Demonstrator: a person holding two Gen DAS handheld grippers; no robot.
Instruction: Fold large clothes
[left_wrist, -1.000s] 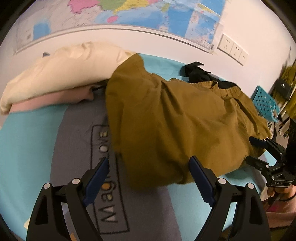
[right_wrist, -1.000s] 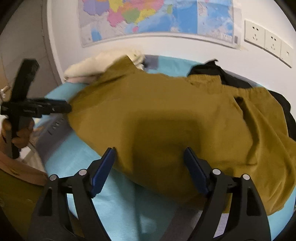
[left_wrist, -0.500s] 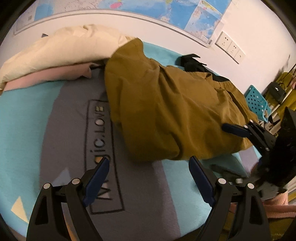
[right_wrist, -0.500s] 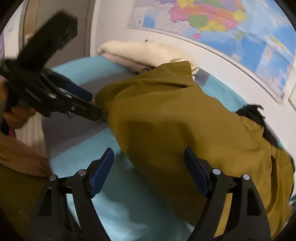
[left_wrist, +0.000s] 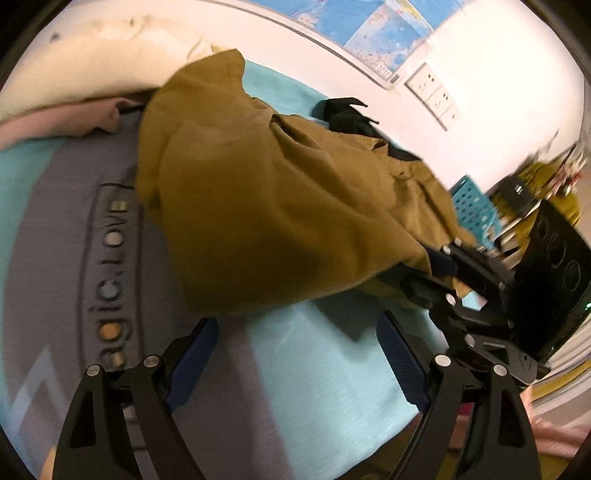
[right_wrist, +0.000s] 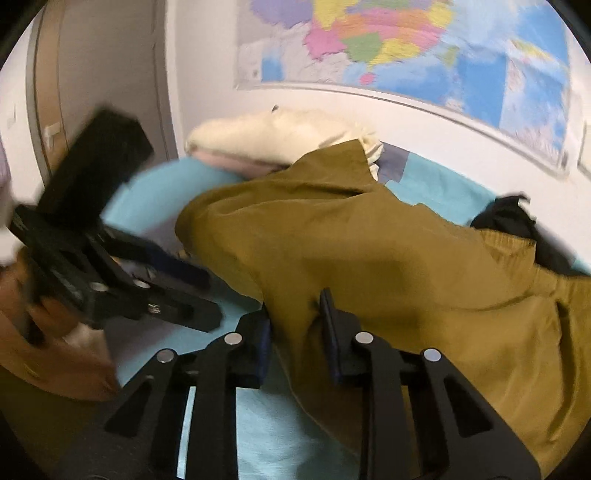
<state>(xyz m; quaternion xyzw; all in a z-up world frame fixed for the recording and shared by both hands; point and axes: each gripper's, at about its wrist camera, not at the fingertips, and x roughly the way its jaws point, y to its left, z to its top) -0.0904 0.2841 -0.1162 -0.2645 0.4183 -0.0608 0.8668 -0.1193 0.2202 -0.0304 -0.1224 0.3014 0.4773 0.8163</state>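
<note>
The right tool (right_wrist: 295, 325), wide open a second ago, now pinches the near edge of the olive garment (right_wrist: 388, 258); the left tool (left_wrist: 295, 354) sits lower, nearer the bed's edge

Motion blur smears the wall map (right_wrist: 406, 48); the mustard garment (right_wrist: 388, 266) hides most of the black garment (right_wrist: 517, 221)

On the grey blanket (left_wrist: 66, 236) I read "agic.LOVE" inside a dark outlined box. The wall map (right_wrist: 406, 48) is too blurred for me to read.
</note>
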